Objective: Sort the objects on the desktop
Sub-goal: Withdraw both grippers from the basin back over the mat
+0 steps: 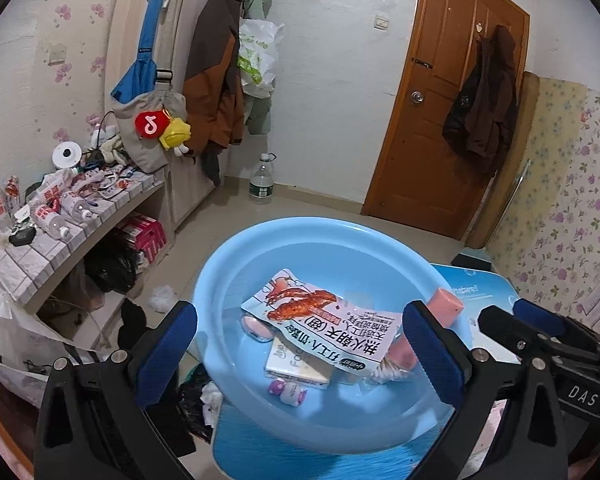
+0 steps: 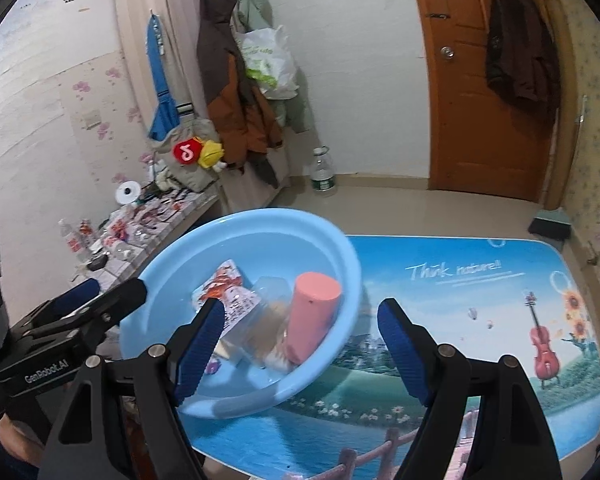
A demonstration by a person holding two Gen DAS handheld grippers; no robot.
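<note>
At lower centre of both frames, the round light-blue plastic basin (image 1: 220, 280) is holding a printed snack packet (image 1: 324, 320) and pink cylinder (image 2: 314, 316); left gripper (image 1: 300, 356) and right gripper (image 2: 300, 356) are both gaping apart, empty

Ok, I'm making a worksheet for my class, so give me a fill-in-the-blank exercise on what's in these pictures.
1. The snack packet lies inside a light ____ basin.
2. The pink cylinder leans in the ____.
3. The left hand-held gripper is ____, holding nothing.
4. The tabletop print shows a red ____.

Missing words: blue; basin; open; violin
</note>
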